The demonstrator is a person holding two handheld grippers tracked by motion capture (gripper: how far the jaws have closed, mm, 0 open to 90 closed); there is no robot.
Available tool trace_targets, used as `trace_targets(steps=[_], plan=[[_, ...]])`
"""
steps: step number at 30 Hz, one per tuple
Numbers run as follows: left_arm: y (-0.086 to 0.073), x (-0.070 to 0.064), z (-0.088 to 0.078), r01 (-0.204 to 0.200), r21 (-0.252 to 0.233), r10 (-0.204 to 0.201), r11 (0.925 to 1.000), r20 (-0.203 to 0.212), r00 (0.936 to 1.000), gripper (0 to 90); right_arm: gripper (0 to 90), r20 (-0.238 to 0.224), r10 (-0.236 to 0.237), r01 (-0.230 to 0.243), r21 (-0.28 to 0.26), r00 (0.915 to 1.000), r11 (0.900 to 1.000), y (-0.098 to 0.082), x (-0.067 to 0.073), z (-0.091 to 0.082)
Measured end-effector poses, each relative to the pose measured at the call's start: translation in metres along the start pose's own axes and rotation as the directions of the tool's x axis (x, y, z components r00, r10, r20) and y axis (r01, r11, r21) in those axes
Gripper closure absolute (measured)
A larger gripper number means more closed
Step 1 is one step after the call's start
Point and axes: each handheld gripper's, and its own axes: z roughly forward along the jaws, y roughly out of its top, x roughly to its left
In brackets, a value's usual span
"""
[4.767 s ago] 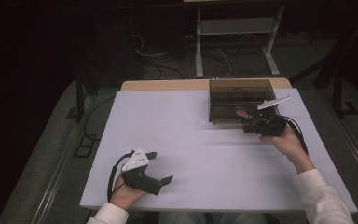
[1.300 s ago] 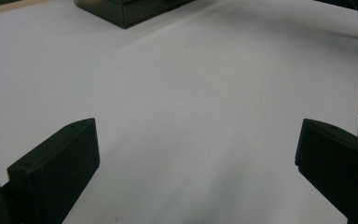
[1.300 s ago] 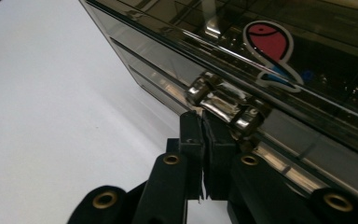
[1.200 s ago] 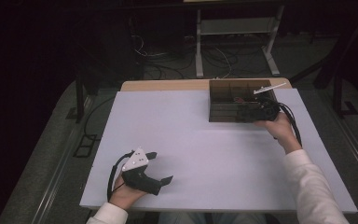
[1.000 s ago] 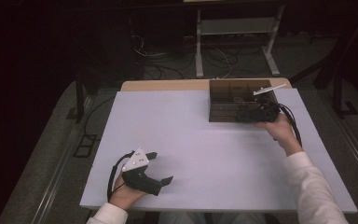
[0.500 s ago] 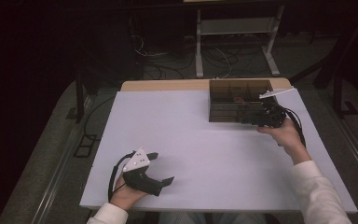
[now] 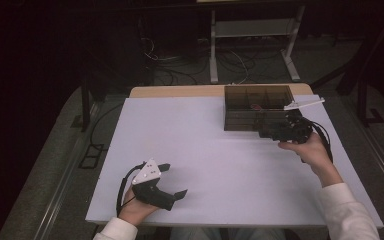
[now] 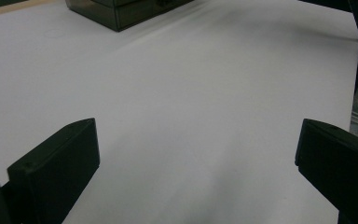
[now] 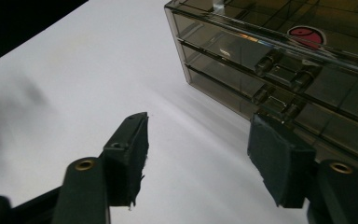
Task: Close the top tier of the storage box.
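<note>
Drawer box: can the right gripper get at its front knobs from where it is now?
Probably yes. The right gripper is open with nothing between its jaws, just in front of the drawer box, and bare table lies before the knobs.

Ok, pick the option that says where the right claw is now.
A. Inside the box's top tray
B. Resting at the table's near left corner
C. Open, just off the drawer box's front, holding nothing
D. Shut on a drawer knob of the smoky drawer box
C: the right claw stands open in front of the smoky drawer box, nothing between its jaws, which have just been opening.
</note>
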Motion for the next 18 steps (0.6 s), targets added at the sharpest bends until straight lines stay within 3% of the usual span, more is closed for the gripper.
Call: trace_targets(steps=[12,18], plan=[[0.0,0.0,-0.001,0.002,-0.003,-0.002,1.0,-0.002,1.0,0.0,15.7,-0.003,-0.005,0.005,-0.04,1.0,0.999,-0.01,0.014,-0.013],[0.0,0.0,-0.001,0.002,-0.004,-0.002,1.0,-0.002,1.0,0.0,12.3,-0.006,-0.011,0.011,-0.071,0.9999,0.997,-0.016,0.021,-0.02]])
